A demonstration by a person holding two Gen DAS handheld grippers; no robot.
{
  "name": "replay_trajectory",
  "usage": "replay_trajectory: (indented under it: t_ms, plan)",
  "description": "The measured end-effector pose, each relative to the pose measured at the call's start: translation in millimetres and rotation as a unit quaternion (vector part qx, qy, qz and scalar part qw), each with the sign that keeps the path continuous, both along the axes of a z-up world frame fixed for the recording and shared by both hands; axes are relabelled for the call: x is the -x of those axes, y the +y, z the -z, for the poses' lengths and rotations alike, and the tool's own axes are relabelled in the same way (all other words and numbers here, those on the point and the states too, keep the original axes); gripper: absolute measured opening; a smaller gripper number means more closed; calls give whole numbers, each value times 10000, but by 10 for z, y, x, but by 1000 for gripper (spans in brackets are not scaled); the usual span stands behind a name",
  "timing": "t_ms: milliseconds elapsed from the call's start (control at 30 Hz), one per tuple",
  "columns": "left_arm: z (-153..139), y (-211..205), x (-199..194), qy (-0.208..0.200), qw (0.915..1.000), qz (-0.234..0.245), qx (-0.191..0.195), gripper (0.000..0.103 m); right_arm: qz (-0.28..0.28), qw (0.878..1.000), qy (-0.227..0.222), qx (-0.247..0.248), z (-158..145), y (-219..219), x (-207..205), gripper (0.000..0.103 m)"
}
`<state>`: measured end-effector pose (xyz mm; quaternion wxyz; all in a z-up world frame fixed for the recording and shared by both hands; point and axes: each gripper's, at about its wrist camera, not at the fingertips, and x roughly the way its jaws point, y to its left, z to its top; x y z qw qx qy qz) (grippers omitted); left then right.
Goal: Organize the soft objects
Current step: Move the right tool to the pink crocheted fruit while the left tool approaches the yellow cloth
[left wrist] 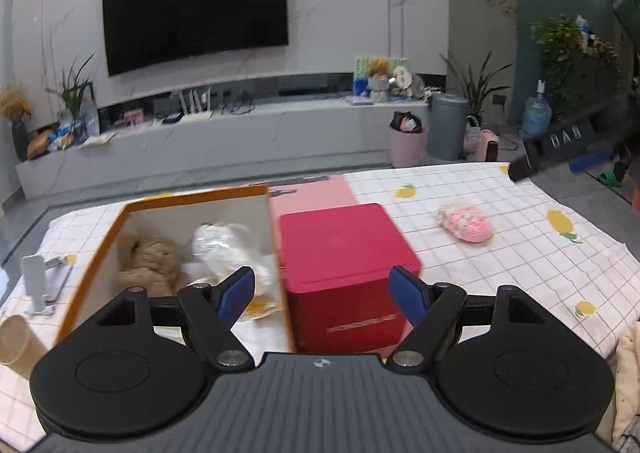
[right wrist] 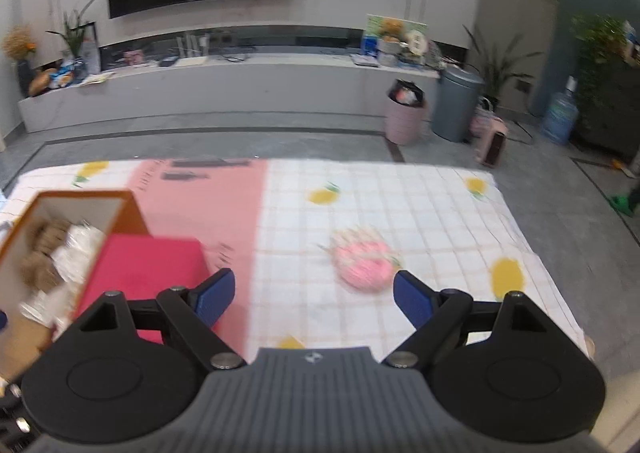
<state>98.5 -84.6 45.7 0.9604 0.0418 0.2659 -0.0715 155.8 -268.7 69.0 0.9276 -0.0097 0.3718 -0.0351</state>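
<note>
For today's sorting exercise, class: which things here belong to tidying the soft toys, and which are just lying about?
Belongs to the job:
pink knitted toy
orange box
brown plush toy
white plush toy

Just lying about:
red box
paper cup
phone stand
pink bin

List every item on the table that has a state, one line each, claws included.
orange box: open, no lid on it, toys inside
brown plush: lying inside the orange box
white plush: inside the orange box, beside the brown one
red box: closed
pink knitted toy: loose on the tablecloth, not boxed
left claw: open, empty
right claw: open, empty
</note>
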Motion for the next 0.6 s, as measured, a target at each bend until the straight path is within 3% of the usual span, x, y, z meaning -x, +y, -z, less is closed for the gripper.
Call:
replay_trajectory:
  t_ms: [133,267,433,600]
  plan:
    - [228,-138,9,19,9987,504,97,90,241,9995,26,-218,312,-274,197,85]
    - [450,-301,36,164,9944,1030,-188,90,453,9980,126,-432,633,-469,253,85]
    - [721,-466,40,391,9862,1594,-210,90,664,9948,204,-744,921,-594,180,85]
    - [987,-578,61,408,9777,1991,-533,90,676,9946,211,-755,1136,-602,96,85]
